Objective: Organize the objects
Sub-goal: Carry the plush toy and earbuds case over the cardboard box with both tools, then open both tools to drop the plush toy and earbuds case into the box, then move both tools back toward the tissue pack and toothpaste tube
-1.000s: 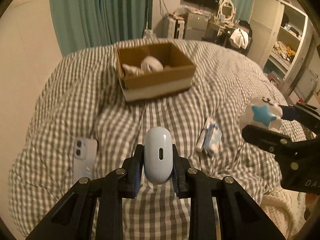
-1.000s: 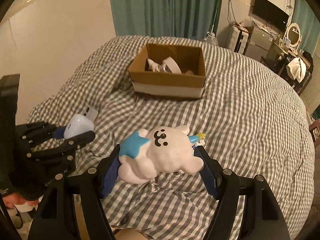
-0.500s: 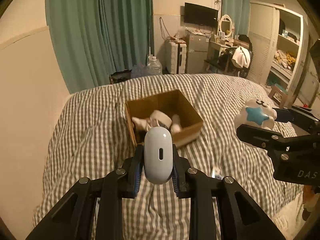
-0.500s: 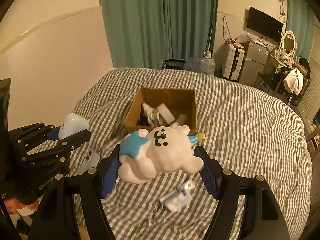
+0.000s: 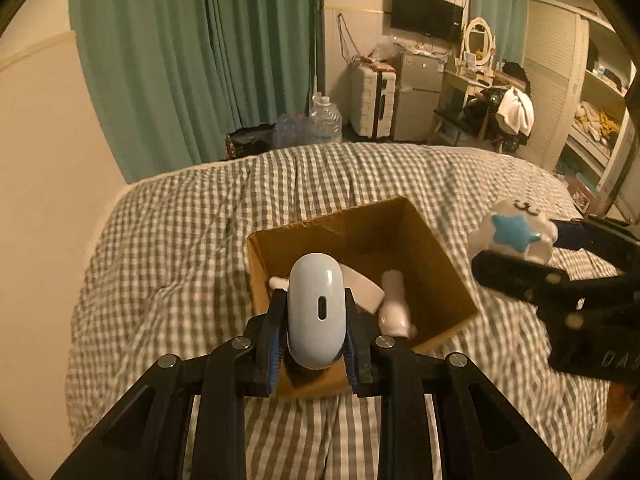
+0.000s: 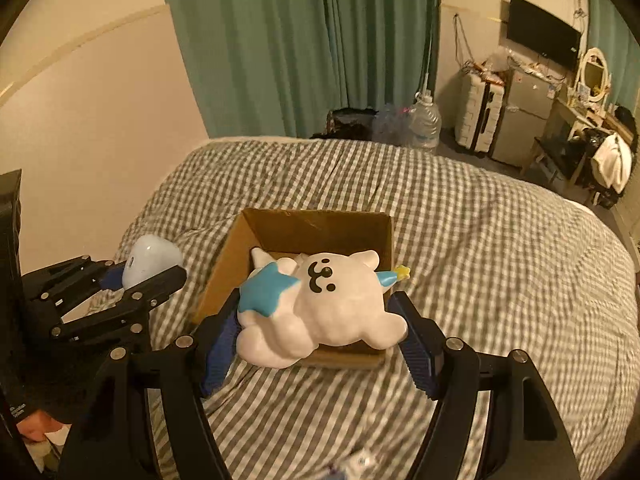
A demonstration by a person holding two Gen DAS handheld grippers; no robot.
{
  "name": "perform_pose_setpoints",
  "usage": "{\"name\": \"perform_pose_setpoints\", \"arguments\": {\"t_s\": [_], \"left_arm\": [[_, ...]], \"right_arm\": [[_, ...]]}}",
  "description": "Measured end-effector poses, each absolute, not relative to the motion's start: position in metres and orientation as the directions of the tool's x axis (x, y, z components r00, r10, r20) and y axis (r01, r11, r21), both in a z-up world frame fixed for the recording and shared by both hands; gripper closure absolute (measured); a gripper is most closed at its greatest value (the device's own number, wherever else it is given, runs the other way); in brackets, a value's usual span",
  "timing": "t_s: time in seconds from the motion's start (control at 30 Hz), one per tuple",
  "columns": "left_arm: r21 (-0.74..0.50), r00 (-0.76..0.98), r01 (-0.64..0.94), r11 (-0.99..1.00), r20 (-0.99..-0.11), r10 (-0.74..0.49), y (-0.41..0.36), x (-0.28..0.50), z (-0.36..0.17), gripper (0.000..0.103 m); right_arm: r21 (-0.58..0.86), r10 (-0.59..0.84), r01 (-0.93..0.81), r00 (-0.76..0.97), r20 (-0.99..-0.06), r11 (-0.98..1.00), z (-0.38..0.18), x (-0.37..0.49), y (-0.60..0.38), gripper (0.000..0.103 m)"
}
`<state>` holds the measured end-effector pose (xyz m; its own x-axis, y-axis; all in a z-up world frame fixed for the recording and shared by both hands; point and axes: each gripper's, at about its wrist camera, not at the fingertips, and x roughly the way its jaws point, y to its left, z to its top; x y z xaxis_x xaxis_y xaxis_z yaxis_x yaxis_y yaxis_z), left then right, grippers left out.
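Observation:
My left gripper [image 5: 316, 320] is shut on a pale blue earbud case [image 5: 317, 312] and hangs over the near edge of an open cardboard box [image 5: 432, 248] on the checked bed. My right gripper [image 6: 320, 320] is shut on a white cat toy [image 6: 336, 304] with a blue star, held above the same box [image 6: 224, 264]. White items [image 5: 394, 304] lie inside the box. In the left wrist view the cat toy [image 5: 514, 234] and right gripper [image 5: 532, 256] show at the right. In the right wrist view the earbud case [image 6: 150, 258] and left gripper [image 6: 140, 276] show at the left.
The grey-checked quilt [image 5: 180, 240] covers the bed, with a cream wall [image 5: 48, 160] close on the left. Beyond the far edge hang green curtains [image 5: 200, 60], with water bottles [image 5: 324, 120], a suitcase [image 5: 372, 100] and cluttered furniture.
Both grippers have travelled forward across the bed with their objects and now hover at the box. The phone and small packets on the quilt have dropped out of the left wrist view.

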<state>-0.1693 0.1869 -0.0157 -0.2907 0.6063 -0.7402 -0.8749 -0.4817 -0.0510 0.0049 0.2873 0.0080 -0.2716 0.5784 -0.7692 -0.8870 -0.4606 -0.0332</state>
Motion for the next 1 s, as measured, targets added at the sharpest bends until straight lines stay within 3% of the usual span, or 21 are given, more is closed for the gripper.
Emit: {"name": "perform_pose_setpoints", "arguments": {"t_s": [0.33, 0.57, 0.63, 0.7, 0.77, 1.0], "left_arm": [[-0.013, -0.277, -0.881, -0.474, -0.796, 0.537, 0.245, -0.194, -0.103, 0.078], [-0.049, -0.246, -0.879, -0.474, -0.804, 0.541, 0.249, -0.196, -0.116, 0.075], [-0.050, -0.246, -0.880, -0.473, -0.803, 0.542, 0.247, -0.194, -0.109, 0.069], [-0.038, -0.268, -0.876, -0.480, -0.790, 0.551, 0.242, -0.194, -0.096, 0.031], [-0.017, -0.315, -0.864, -0.504, -0.761, 0.567, 0.233, -0.192, -0.077, 0.014], [-0.045, -0.354, -0.839, -0.543, -0.712, 0.606, 0.183, -0.188, 0.003, 0.012]], "right_arm": [[0.020, 0.496, -0.898, -0.262, -0.827, -0.440, -0.081, 0.012, 0.377, 0.032], [0.077, 0.497, -0.899, -0.308, -0.812, -0.431, -0.091, 0.022, 0.396, 0.031], [0.095, 0.504, -0.899, -0.324, -0.801, -0.427, -0.083, 0.026, 0.395, 0.026], [0.107, 0.514, -0.901, -0.334, -0.790, -0.421, -0.072, 0.027, 0.391, 0.016], [0.104, 0.531, -0.900, -0.339, -0.777, -0.422, -0.055, 0.027, 0.384, 0.016], [0.024, 0.610, -0.919, -0.280, -0.741, -0.394, 0.020, 0.027, 0.340, 0.016]]}}
